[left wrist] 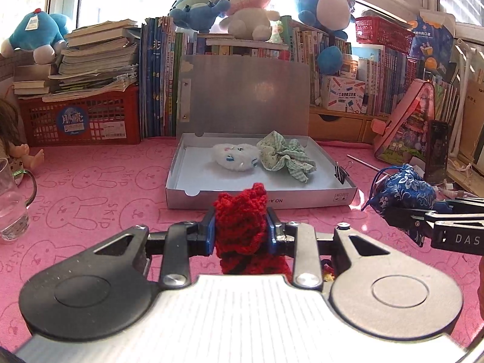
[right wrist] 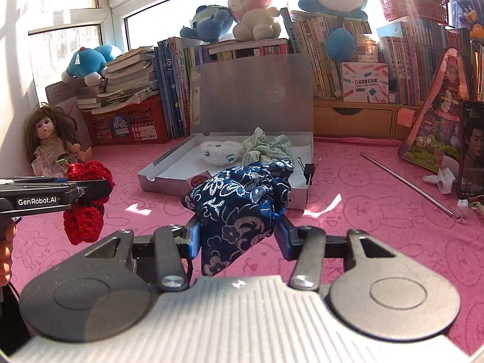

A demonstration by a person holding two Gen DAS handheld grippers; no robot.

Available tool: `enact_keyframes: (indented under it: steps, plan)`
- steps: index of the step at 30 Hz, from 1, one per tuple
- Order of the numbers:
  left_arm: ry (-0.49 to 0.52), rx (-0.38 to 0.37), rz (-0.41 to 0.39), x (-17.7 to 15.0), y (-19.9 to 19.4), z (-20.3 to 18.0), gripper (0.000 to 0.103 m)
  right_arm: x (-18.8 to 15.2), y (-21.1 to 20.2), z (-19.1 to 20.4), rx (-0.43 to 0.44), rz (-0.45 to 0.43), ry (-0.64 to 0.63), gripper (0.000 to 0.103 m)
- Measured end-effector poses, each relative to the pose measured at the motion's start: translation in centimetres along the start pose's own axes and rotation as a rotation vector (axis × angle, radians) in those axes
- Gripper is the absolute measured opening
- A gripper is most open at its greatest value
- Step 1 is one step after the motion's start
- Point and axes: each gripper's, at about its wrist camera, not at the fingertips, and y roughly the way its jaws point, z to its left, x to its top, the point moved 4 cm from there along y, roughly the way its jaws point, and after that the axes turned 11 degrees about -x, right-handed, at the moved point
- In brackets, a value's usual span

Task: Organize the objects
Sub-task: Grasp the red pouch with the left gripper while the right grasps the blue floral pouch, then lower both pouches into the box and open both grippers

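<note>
Bench (left wrist: 90, 181), covered in pink rabbit-print cloth. Shallow grey cardboard box (left wrist: 260, 201) with raised lid, centre of bench, against row of books. Inside box: crumpled green checked cloth (left wrist: 284, 154) at right, small white plush toy (left wrist: 234, 157) at left, just beside each other. Left gripper (left wrist: 242, 230): jaws nearly closed, clamped on red crocheted yarn piece (left wrist: 240, 227), held off bench before box. Right gripper (right wrist: 239, 233): jaws partly open, gripping dark blue floral-brocade drawstring pouch (right wrist: 239, 202), raised near box's front right corner. Black binder clip (left wrist: 340, 171) on box's right rim.
</note>
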Motion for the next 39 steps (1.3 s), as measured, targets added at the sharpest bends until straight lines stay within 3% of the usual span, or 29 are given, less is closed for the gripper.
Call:
enact_keyframes:
  steps: [5,18,25,39]
  plan:
    - [-0.009,0.031,0.008,1.3,2.5,2.0,0.036,1.7,2.4,-1.0,-0.004,0.013,0.053,0.052]
    - [0.004,0.08,-0.003,8.4,8.1,6.0,0.036,6.7,7.8,-2.5,-0.025,0.016,0.056,0.052]
    - [-0.044,0.064,0.035,8.4,12.6,7.3,0.037,7.5,11.9,-2.4,-0.013,0.062,0.062,0.052]
    - [-0.072,0.044,0.117,7.3,18.6,8.5,0.037,5.2,17.9,-2.4,-0.006,0.185,0.077,0.052]
